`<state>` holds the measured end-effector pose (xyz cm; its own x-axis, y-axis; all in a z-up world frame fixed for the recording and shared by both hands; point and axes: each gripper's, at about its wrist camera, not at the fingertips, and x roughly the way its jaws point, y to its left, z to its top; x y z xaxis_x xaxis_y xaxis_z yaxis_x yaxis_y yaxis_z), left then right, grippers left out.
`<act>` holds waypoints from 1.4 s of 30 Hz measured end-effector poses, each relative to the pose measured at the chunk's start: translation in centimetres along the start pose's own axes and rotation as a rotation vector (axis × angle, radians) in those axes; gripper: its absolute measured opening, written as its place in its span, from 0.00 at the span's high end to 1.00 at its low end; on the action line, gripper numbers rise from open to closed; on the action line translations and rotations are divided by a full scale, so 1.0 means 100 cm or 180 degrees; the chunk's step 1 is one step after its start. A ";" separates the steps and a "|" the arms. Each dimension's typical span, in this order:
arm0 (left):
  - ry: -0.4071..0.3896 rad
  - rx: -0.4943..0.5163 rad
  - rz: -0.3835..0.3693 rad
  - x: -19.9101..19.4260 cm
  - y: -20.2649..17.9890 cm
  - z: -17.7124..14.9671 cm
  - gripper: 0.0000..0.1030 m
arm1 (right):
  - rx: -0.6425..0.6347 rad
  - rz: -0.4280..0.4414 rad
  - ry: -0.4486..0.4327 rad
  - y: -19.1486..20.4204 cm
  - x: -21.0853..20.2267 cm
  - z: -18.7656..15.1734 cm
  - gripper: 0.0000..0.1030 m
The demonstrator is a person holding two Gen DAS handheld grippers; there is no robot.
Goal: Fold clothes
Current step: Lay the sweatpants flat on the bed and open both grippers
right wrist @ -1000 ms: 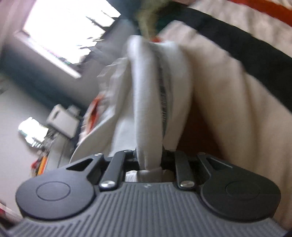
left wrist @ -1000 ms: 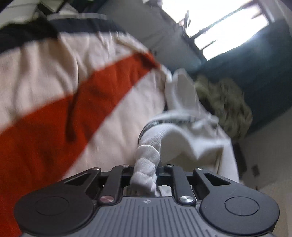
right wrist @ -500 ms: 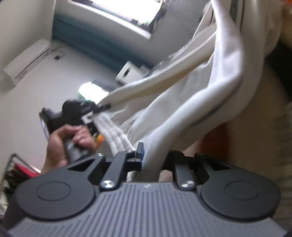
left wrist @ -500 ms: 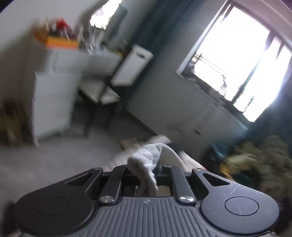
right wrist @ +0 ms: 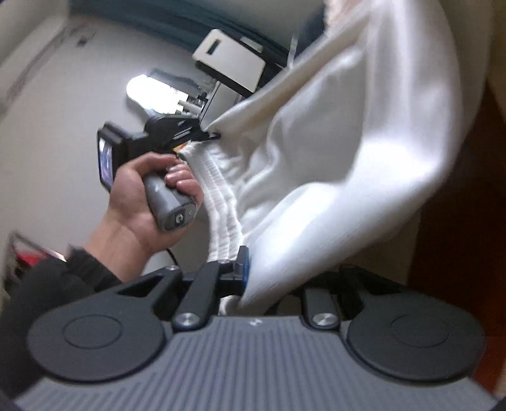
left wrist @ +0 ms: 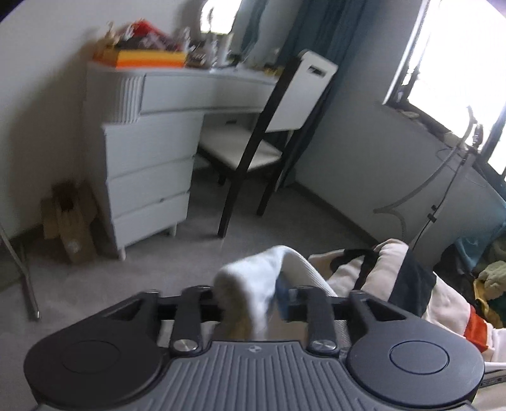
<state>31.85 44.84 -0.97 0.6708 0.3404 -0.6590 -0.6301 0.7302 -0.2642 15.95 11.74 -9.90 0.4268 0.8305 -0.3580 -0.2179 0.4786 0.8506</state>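
Garment (right wrist: 348,151) pinched btwn both grippers' jaws.

A plain white ribbed-knit garment (right wrist: 332,164), a black-and-grey ridged plastic gripper (left wrist: 253,303), a white drawer dresser (left wrist: 148,170), teal curtains (left wrist: 319,28), and a cream blanket with black and orange stripes (left wrist: 442,303).

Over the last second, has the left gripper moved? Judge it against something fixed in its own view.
Yes. The left gripper, shut on the white garment, swung up off the striped bedding to face the white dresser.
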 end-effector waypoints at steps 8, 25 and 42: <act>-0.0139 0.0362 -0.0364 -0.099 -0.009 -0.025 0.20 | -0.0810 -0.0123 -0.0129 0.048 -0.079 -0.014 0.16; -0.0606 0.0997 -0.1508 -0.321 -0.102 -0.248 0.09 | -0.1936 -0.1437 -0.1741 0.020 -0.327 0.010 0.16; -0.0860 0.1799 -0.1845 -0.304 -0.157 -0.370 0.09 | -0.1500 -0.2115 -0.2176 -0.080 -0.332 0.036 0.17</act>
<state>6.89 1.08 -2.84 0.9425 -0.1013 -0.3186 0.0833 0.9941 -0.0695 6.70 -20.68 -3.38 0.9556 0.0955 -0.2787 -0.0154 0.9609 0.2765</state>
